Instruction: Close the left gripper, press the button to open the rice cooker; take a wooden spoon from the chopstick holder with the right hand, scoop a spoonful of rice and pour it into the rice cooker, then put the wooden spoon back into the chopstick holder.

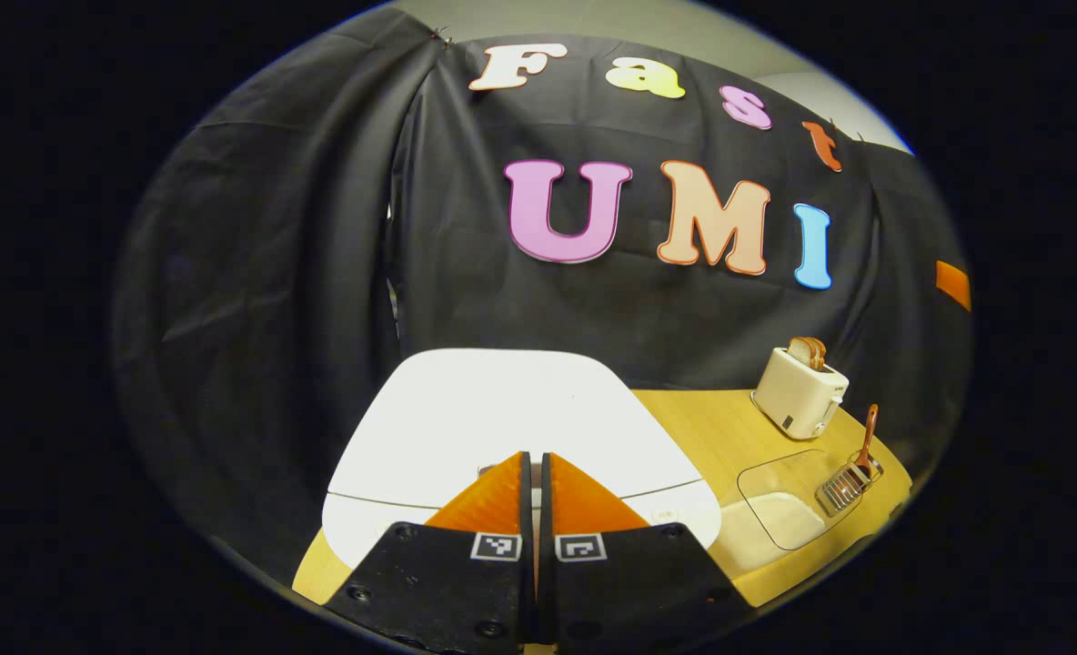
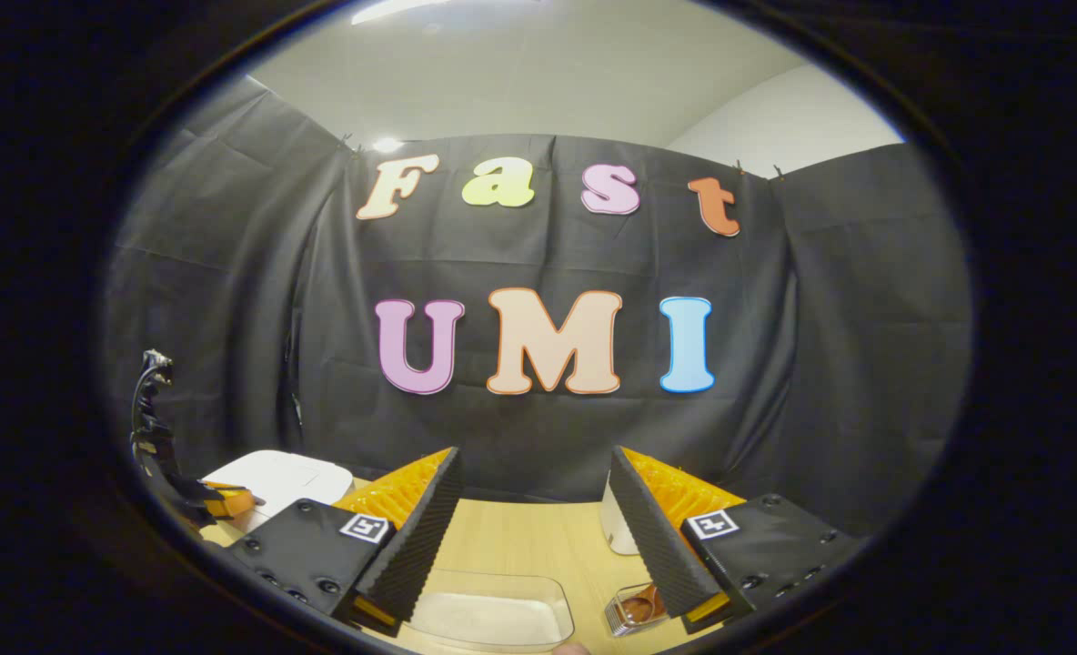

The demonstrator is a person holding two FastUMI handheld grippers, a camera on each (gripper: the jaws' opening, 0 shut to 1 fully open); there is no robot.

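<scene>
Left claw (image 1: 535,464) is sitting closed, tips together over the front edge of the white rice cooker (image 1: 502,414), lid down. Rice container (image 1: 789,505), chopstick holder (image 1: 843,488) with wooden spoon (image 1: 867,435) are standing rightward on the table (image 1: 711,428). Right claw (image 2: 533,509) is hanging open, empty.

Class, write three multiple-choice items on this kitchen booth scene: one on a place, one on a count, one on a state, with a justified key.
1. Where is the toaster?
A. at the table's back, by the cloth wall
B. on the rice cooker
C. inside the clear container

2. How many wooden spoons stand in the chopstick holder?
A. none
B. one
C. three

3. The rice cooker lid is:
A. shut
B. raised
C. removed

Key: A, it stands against the cloth; B, a single handle rises from it; A, the lid lies flat under the left gripper, jaws together.
</scene>
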